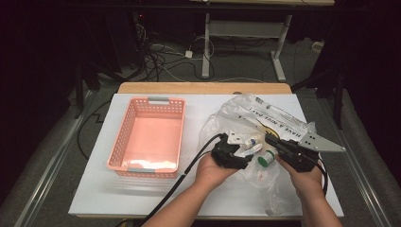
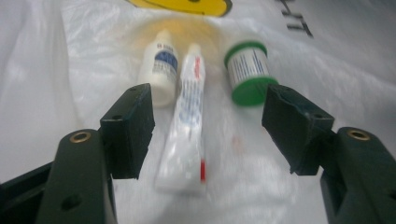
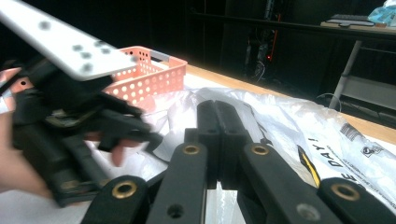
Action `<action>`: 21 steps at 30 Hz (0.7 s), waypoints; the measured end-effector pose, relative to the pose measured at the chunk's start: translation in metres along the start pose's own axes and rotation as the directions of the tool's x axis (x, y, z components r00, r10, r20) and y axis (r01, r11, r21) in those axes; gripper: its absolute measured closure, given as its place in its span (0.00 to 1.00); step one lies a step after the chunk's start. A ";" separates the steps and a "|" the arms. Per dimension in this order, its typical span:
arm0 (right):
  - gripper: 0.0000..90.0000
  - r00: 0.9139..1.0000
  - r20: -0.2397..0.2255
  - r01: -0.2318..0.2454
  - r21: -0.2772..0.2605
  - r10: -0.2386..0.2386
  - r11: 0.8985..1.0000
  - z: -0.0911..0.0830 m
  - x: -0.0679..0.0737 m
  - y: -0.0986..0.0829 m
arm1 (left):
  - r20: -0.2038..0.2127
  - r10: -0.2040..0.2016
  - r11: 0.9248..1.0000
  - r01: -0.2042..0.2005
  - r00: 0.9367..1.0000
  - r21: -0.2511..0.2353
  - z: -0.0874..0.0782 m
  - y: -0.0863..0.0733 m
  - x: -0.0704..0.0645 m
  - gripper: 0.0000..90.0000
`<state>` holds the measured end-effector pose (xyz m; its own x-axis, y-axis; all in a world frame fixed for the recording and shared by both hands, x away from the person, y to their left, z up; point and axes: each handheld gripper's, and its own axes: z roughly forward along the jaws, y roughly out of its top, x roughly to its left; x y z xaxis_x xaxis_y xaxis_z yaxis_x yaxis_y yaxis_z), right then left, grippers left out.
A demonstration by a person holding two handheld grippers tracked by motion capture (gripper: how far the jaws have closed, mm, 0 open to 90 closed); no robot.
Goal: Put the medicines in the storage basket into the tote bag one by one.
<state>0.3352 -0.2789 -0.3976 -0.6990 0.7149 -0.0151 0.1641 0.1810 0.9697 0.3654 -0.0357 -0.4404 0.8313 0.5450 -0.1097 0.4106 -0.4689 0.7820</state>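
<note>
The left hand-held gripper [image 2: 208,130] holds its black jaws wide apart over a crumpled white plastic bag [image 2: 336,60], on which lie side by side a small white dropper bottle [image 2: 161,70], a white tube [image 2: 187,126] between the jaws, and a green-capped jar [image 2: 247,72].

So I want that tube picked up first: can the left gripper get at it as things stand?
Probably yes. The left gripper has its jaws open to either side of the tube, which lies bare on the plastic bag. The small bottle lies close beside it, though.
</note>
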 end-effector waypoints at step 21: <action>1.00 1.000 0.003 -0.001 0.018 0.001 1.000 0.001 0.001 -0.003 | -0.082 0.019 0.985 -0.004 0.996 0.172 0.001 -0.057 -0.018 0.18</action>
<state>0.3351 -0.2782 -0.4012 -0.6967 0.7173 -0.0146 0.1773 0.1919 0.9653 0.3272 -0.0198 -0.4832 0.8051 0.5914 -0.0440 0.4651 -0.5836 0.6656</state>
